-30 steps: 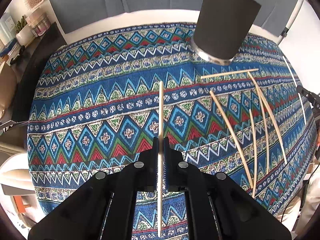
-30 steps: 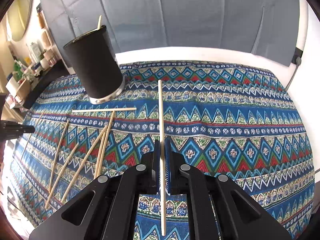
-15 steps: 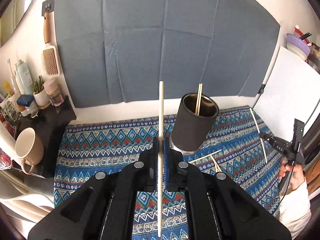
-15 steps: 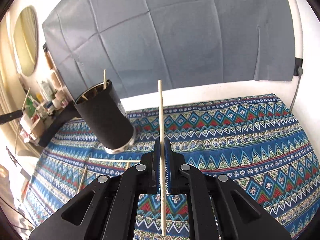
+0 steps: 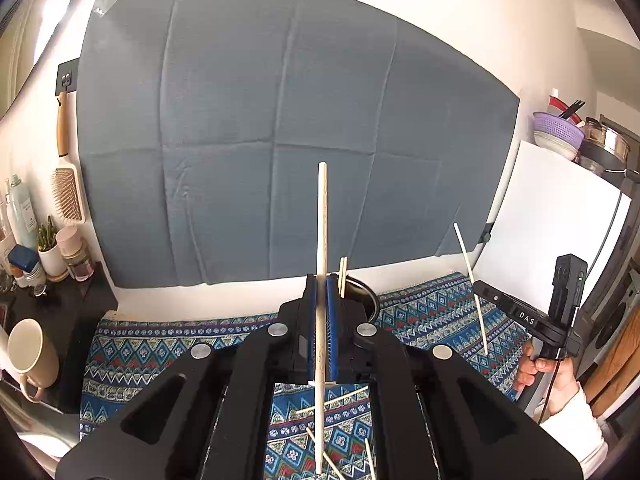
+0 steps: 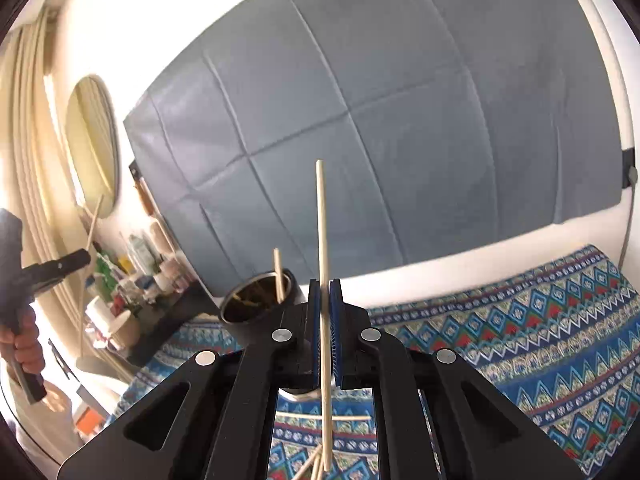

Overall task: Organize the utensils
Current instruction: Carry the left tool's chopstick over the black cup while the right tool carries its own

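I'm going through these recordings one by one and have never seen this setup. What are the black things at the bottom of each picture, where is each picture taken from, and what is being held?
No robot here: a person holds a pair of hand-held tongs in each hand. Each picture comes from a camera mounted on one pair, looking forward along its two fingers.

In the left camera's picture, the left tongs are shut on a chopstick pointing upward. The right hand shows at the edge.

In the right camera's picture, the right tongs are shut on a second chopstick.

Below lies a patterned cloth with loose chopsticks on it. A dark cup stands there with one chopstick already inside; the others probably go there too.
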A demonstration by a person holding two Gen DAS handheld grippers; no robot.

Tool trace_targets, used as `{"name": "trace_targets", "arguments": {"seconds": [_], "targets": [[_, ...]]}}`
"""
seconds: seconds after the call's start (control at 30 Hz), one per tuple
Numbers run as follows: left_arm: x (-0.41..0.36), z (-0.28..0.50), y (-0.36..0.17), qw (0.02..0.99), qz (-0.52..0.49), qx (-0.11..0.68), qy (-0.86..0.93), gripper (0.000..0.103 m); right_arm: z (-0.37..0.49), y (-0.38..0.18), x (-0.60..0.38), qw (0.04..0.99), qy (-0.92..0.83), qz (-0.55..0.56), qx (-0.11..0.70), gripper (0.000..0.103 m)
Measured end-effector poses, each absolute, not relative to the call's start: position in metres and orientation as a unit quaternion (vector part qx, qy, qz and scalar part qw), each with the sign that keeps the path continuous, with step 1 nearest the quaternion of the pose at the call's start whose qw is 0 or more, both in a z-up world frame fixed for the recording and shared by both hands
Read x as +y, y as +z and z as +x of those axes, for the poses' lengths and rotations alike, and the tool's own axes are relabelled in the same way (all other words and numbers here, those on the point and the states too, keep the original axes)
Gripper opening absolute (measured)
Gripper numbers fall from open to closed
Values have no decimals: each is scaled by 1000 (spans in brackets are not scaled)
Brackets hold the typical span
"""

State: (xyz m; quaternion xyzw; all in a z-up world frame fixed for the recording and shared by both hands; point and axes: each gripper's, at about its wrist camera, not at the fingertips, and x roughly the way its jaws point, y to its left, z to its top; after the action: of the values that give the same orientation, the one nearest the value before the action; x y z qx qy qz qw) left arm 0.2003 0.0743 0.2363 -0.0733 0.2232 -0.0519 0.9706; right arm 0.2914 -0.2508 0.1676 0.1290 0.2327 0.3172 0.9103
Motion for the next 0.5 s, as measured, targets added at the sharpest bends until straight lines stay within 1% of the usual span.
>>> {"name": "trace_targets", "arguments": {"seconds": [0.23,0.37,0.5], "targets": [[59,220,245,982,-77,151,-87,5,304,195,-220,897,372,172,166,5],[53,232,237,983,-86,96,-131,5,320,195,-198,892,384,182,156,5],[49,256,221,982,-99,75,-143,5,335,187,-181,894,386,185,131,5]]}}
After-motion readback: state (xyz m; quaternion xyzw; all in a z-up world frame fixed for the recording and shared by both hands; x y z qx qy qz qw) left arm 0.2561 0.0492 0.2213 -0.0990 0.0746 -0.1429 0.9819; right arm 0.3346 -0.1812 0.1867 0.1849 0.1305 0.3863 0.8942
